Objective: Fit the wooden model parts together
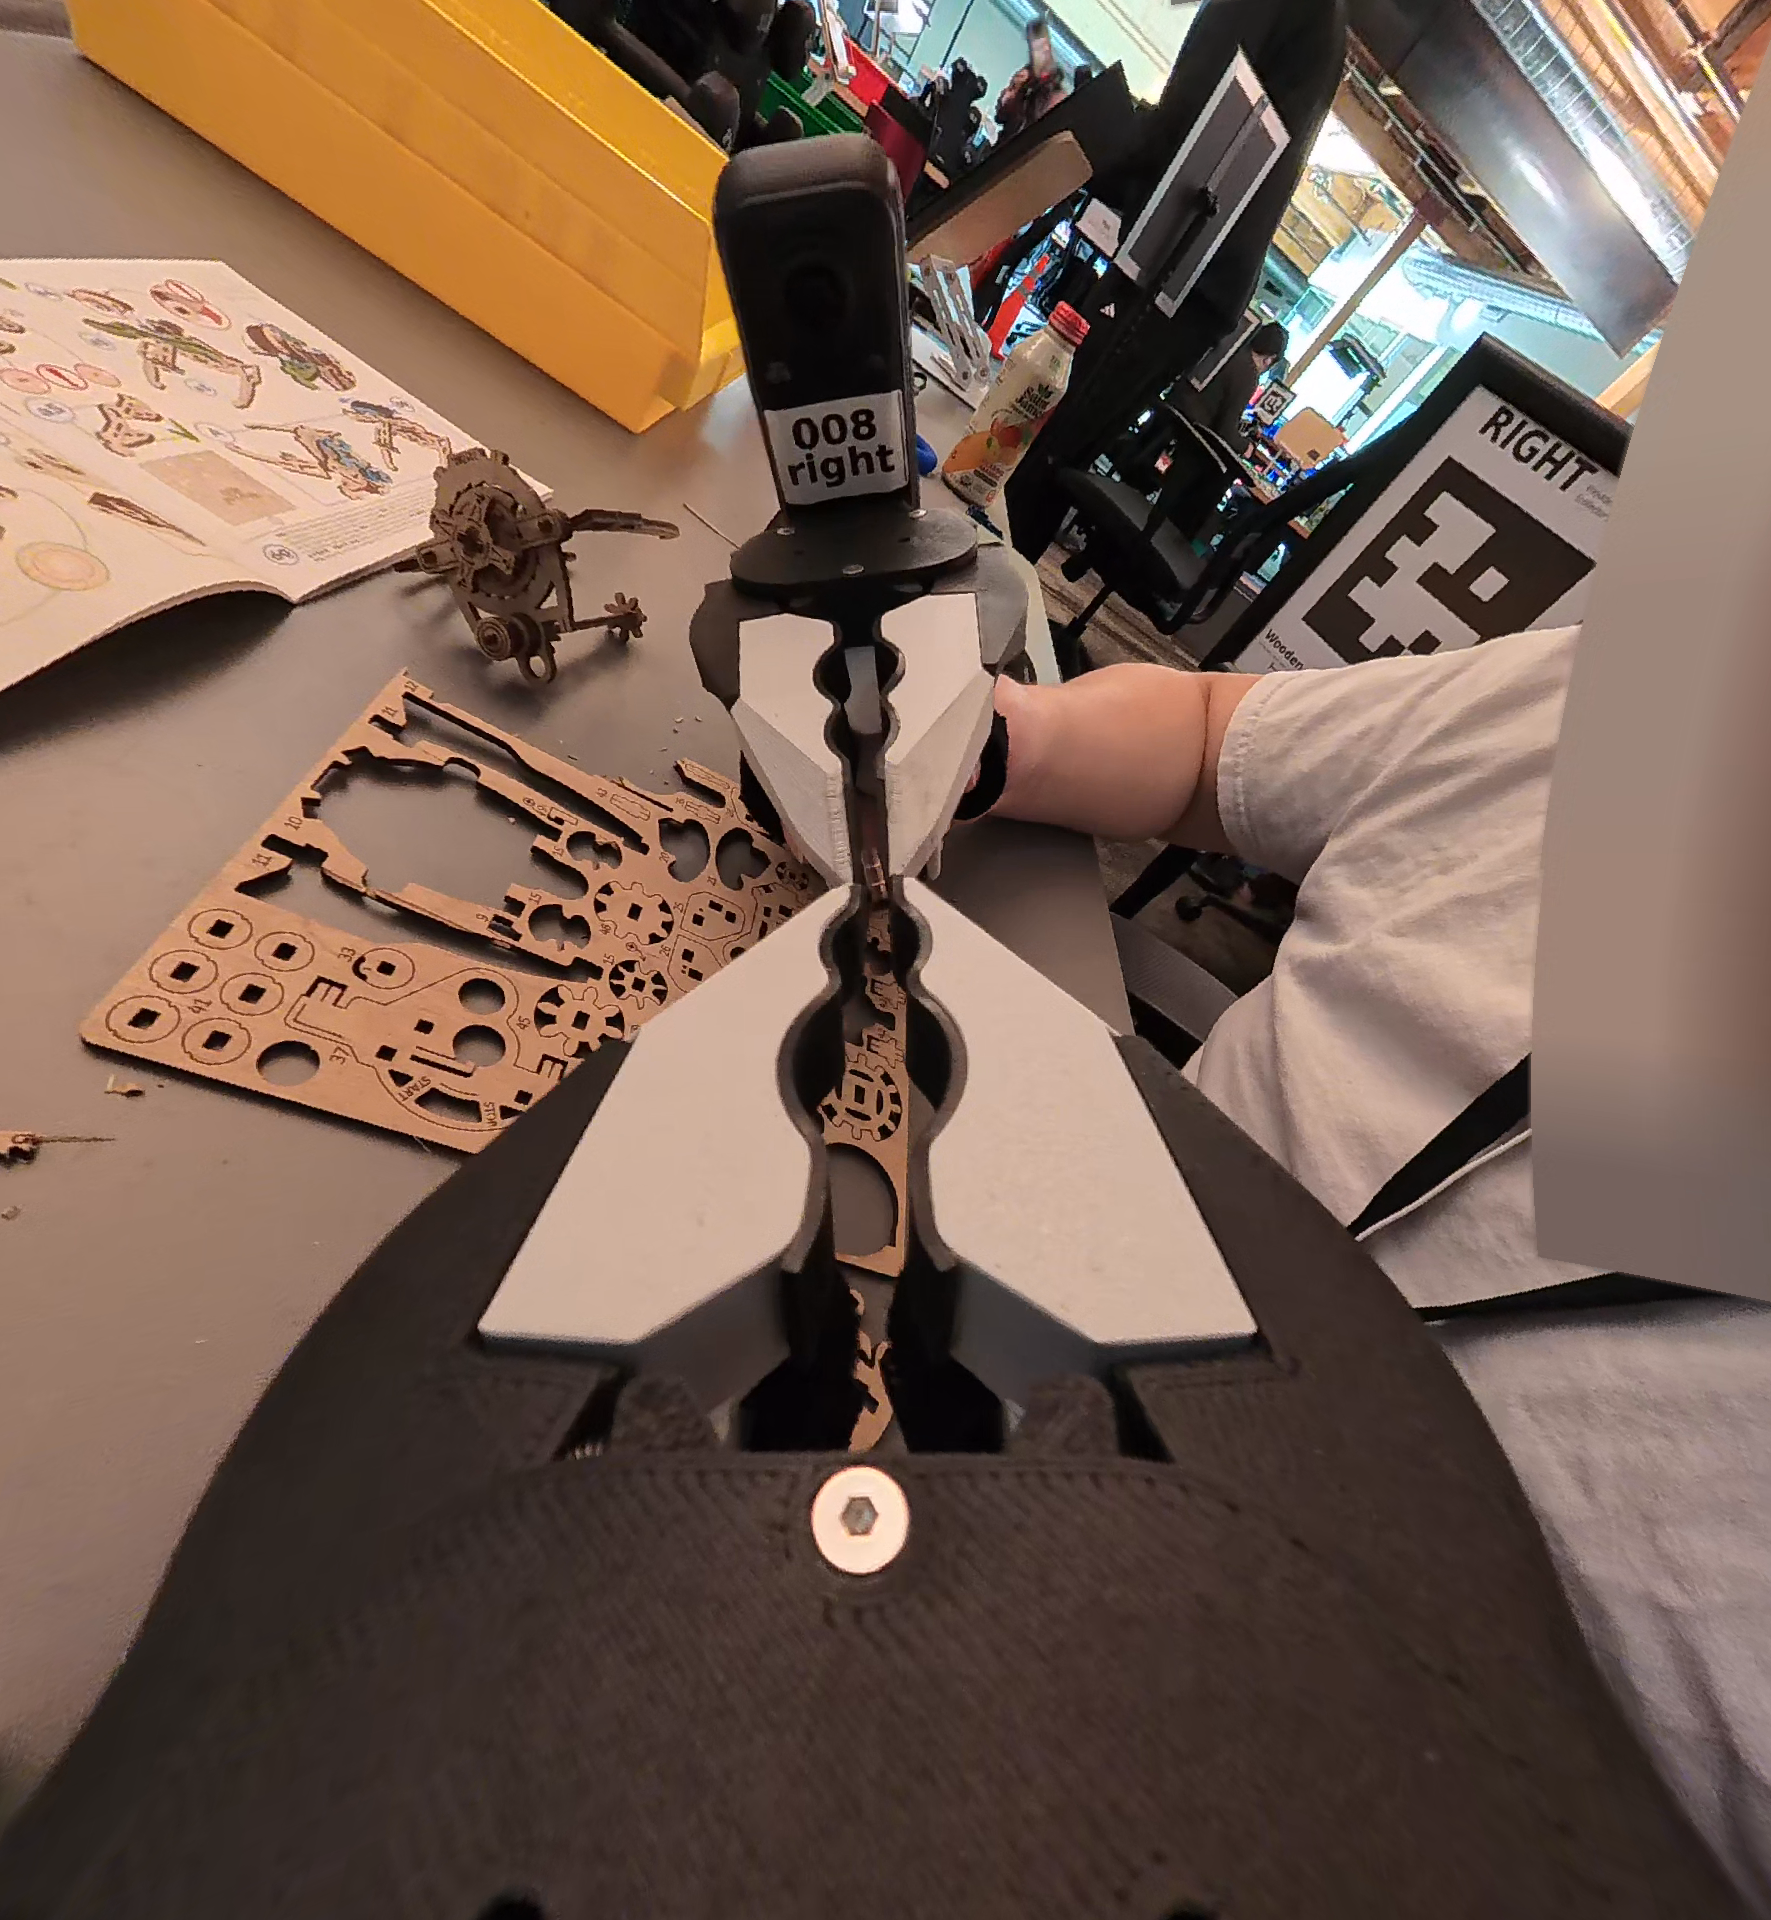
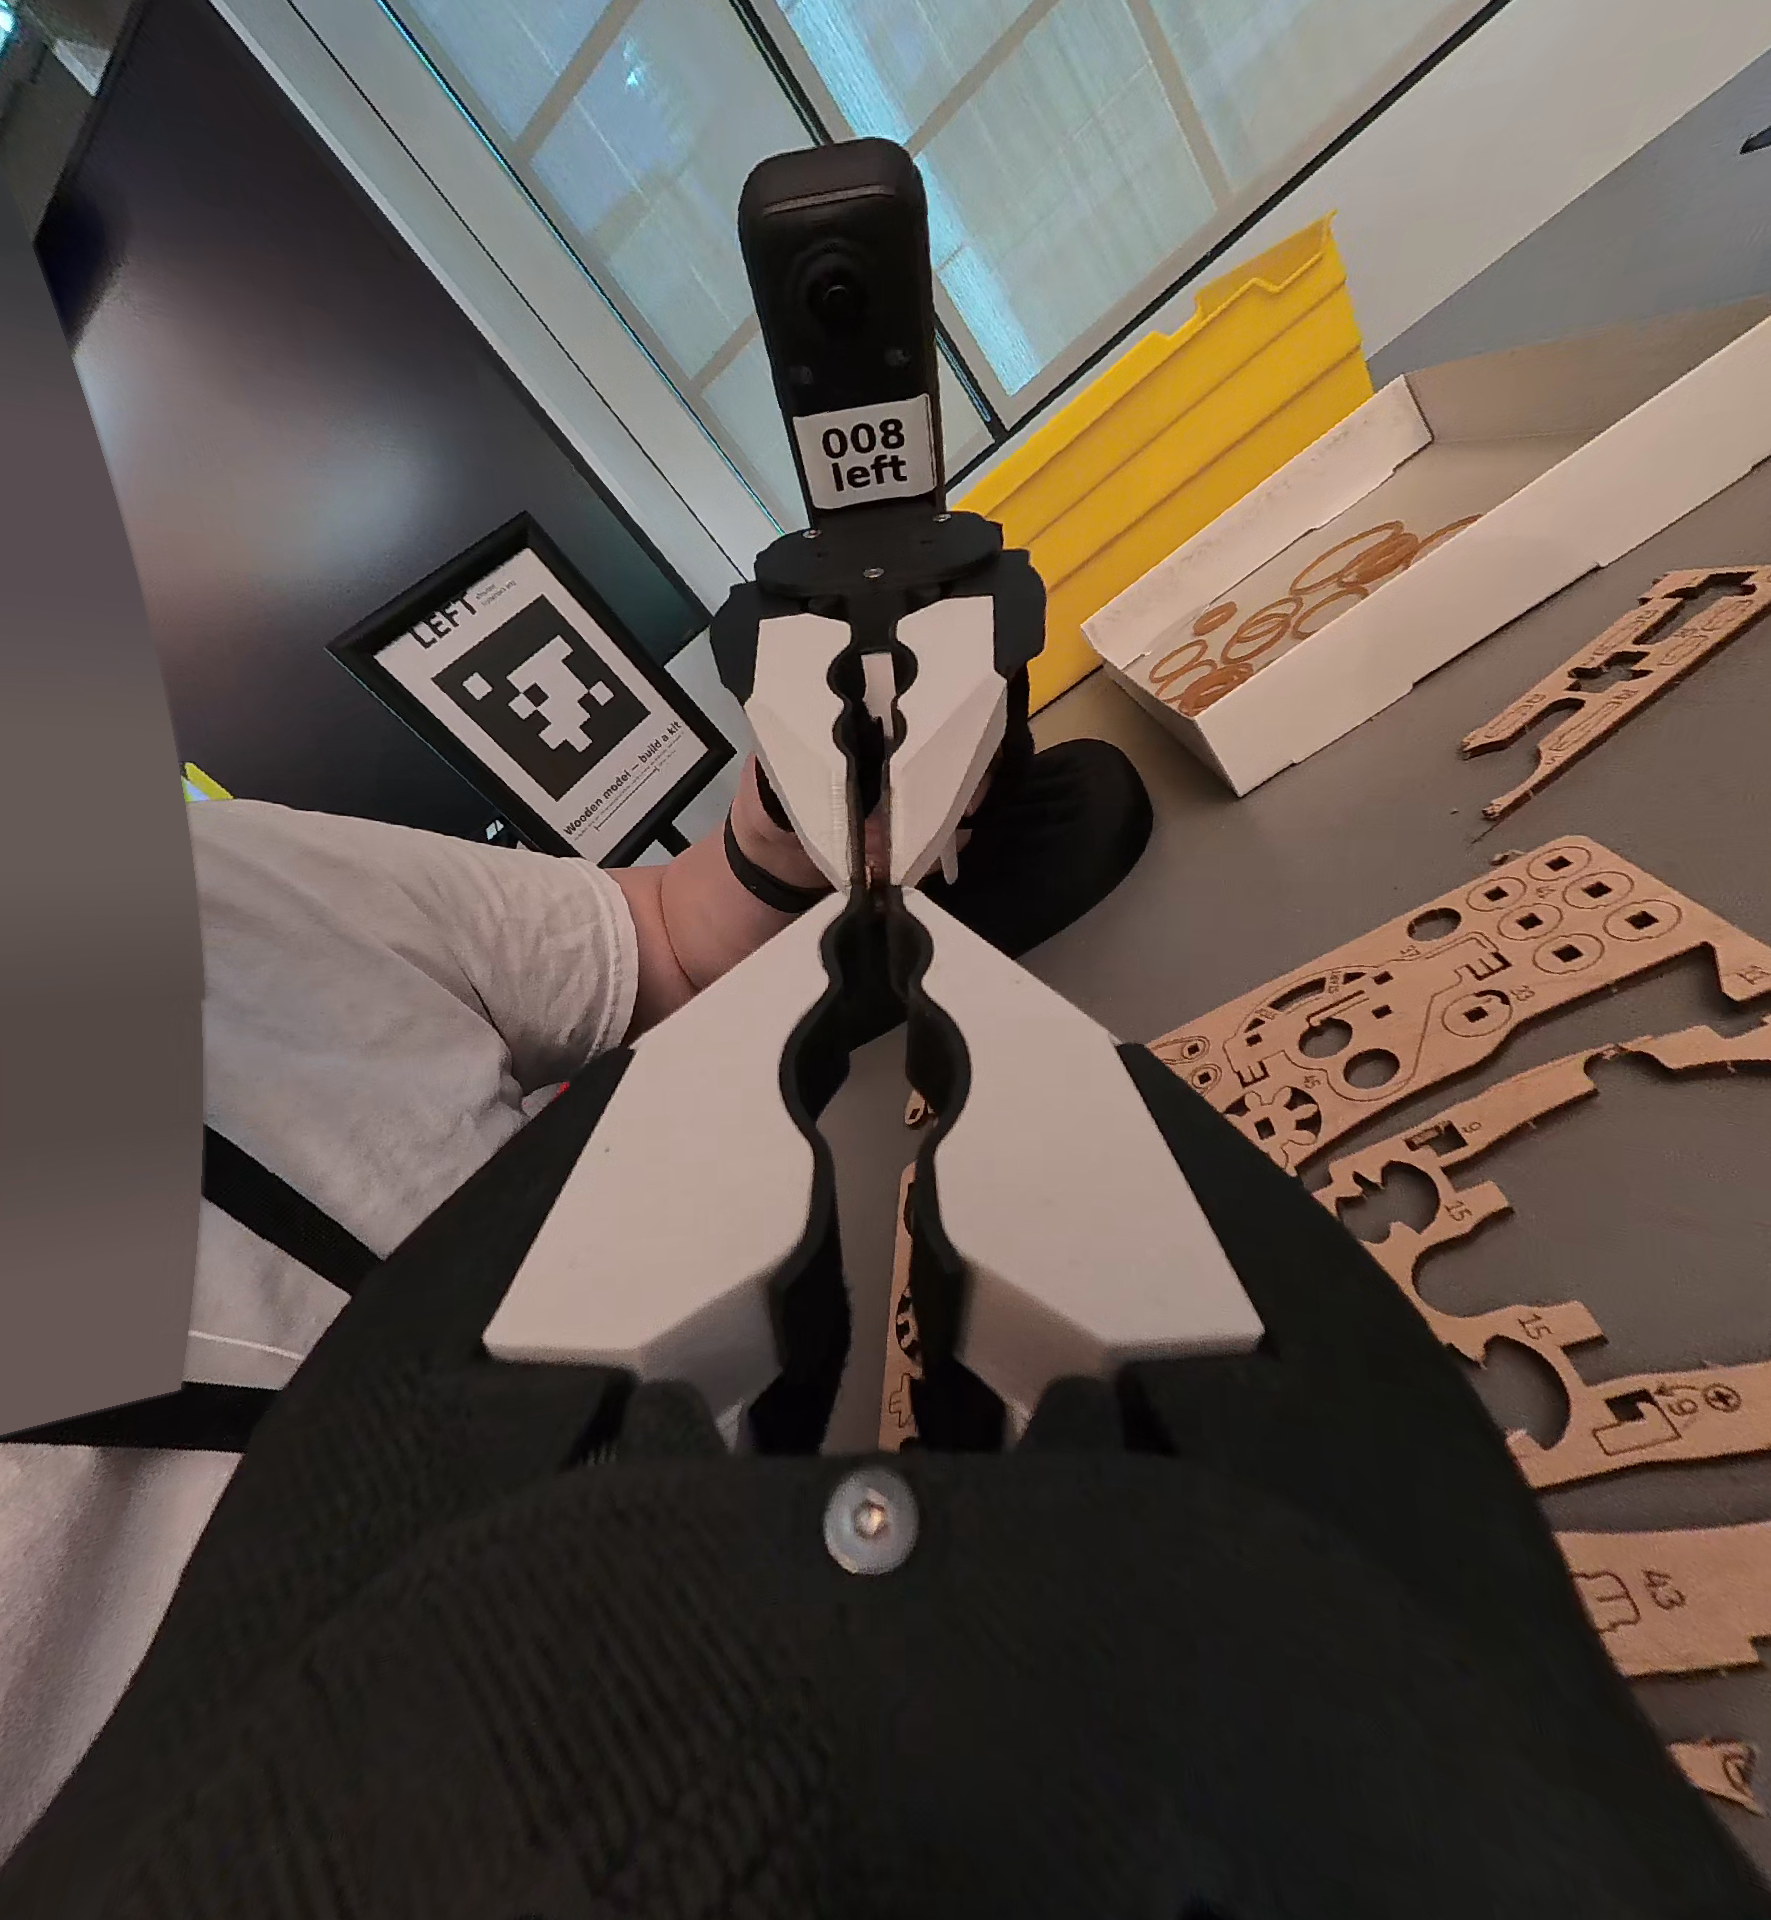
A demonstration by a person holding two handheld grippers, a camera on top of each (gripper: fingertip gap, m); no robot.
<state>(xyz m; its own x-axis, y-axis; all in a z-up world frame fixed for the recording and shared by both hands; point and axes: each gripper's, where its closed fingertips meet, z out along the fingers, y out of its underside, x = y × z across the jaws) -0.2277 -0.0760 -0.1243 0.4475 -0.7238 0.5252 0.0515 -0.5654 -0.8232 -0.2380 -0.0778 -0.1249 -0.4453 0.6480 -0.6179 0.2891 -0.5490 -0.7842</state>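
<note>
My left gripper (image 1: 865,896) and my right gripper (image 1: 876,860) meet tip to tip above the grey table (image 1: 237,1299). A small thin wooden part (image 1: 873,871) is pinched where the tips meet, and both pairs of jaws are closed on it. In the right wrist view my right gripper (image 2: 870,902) faces the left gripper (image 2: 865,871), with the same dark sliver (image 2: 866,883) between them. A punched-out wooden sheet (image 1: 424,935) lies on the table under the grippers. A partly built wooden model (image 1: 507,566) with gears stands behind the sheet.
An open instruction booklet (image 1: 133,416) and a yellow bin (image 1: 424,166) lie at the back left. A white box (image 2: 1380,644) holds wooden rings. More cut sheets (image 2: 1483,1039) and a loose strip (image 2: 1629,665) lie at the right. A bottle (image 1: 1016,416) stands behind. The person's arm (image 1: 1120,748) is close by. The tips of both grippers are at nearly the same place. The partly built wooden model (image 1: 507,566) is about equally far from each gripper, around 15 cm.
</note>
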